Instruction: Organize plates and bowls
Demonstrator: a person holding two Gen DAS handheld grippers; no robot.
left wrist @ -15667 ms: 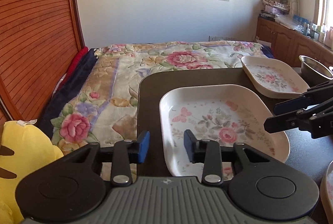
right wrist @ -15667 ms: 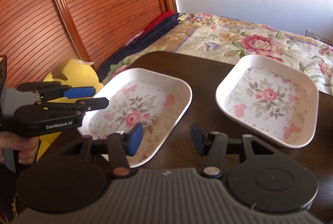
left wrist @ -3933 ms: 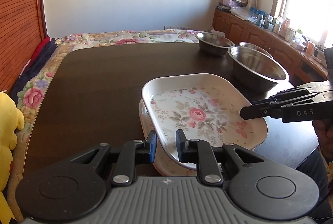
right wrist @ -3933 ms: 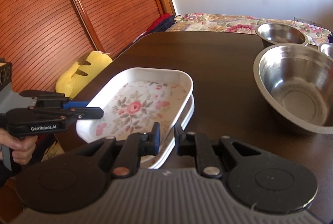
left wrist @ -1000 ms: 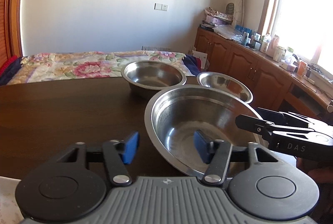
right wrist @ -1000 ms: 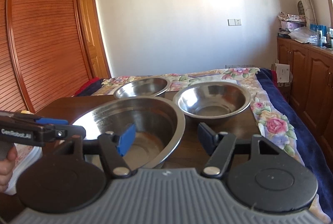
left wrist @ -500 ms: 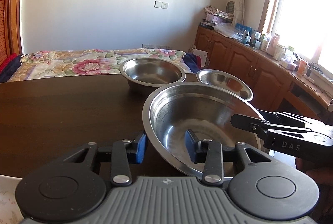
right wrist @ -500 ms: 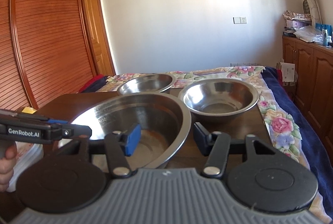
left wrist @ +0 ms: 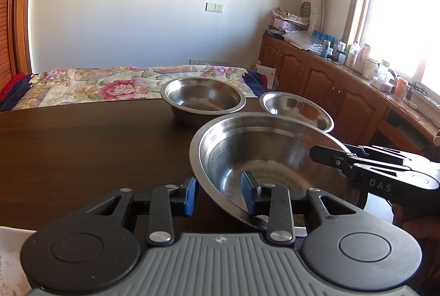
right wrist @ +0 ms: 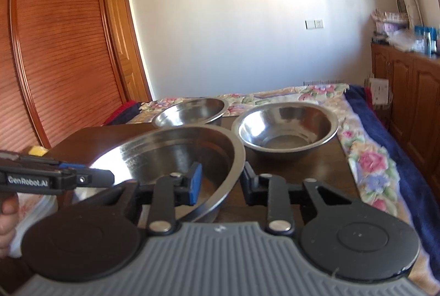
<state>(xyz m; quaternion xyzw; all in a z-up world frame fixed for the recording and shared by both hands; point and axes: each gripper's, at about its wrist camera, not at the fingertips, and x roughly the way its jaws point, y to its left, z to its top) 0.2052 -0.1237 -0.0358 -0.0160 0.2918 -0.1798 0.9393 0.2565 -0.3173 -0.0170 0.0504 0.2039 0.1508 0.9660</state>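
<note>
Dark wooden surface (left wrist: 82, 147) carries three steel bowls. Left tongs (left wrist: 218, 192) and right tongs (right wrist: 221, 183) both spread apart, straddling big bowl (left wrist: 264, 153) rim.

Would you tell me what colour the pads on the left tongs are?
Blue pads on black tongs, clearest in the left wrist view.

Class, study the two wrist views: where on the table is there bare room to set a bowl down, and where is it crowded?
Free: the dark table left of the large bowl, from the bed edge back toward the left gripper. Crowded: the right end, where the large bowl, the far bowl and the small bowl cluster, with both the left and right gripper straddling the large bowl's rim.
</note>
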